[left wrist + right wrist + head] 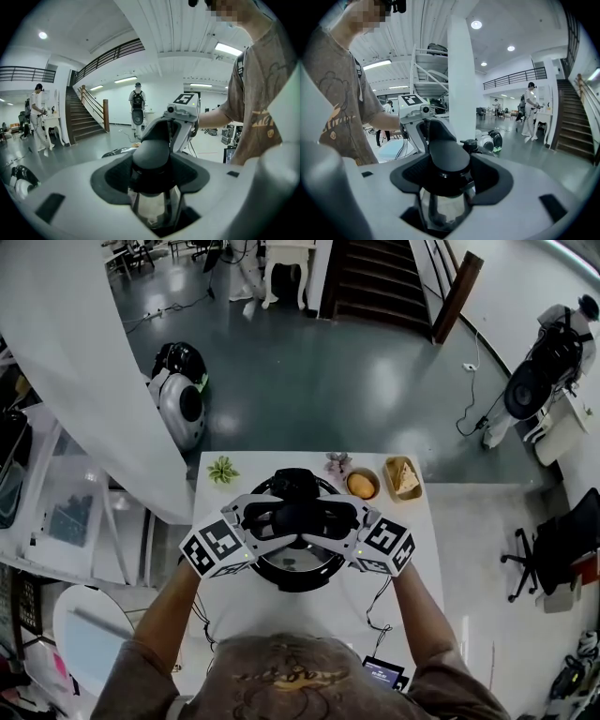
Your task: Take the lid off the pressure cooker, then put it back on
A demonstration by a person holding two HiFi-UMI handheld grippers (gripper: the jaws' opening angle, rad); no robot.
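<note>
The pressure cooker [298, 576] stands in the middle of the white table [417, 549], its lid on top with a black handle [298, 514] across it. My left gripper [281, 518] comes at the handle from the left and my right gripper [323, 518] from the right. In the left gripper view the black pads [112, 177] hug the rounded handle end [151, 154], and the right gripper [180, 117] faces me beyond it. The right gripper view shows the same from the other side: pads [492, 176] pressed round the handle [449, 157], with the left gripper [417, 112] opposite.
Along the table's far edge sit a small green plant [223, 469], a pinkish item [337, 462], a bowl of orange food [362, 485] and a tray with bread [403, 477]. A small screen [382, 671] and cables lie near the front edge. People stand by the stairs.
</note>
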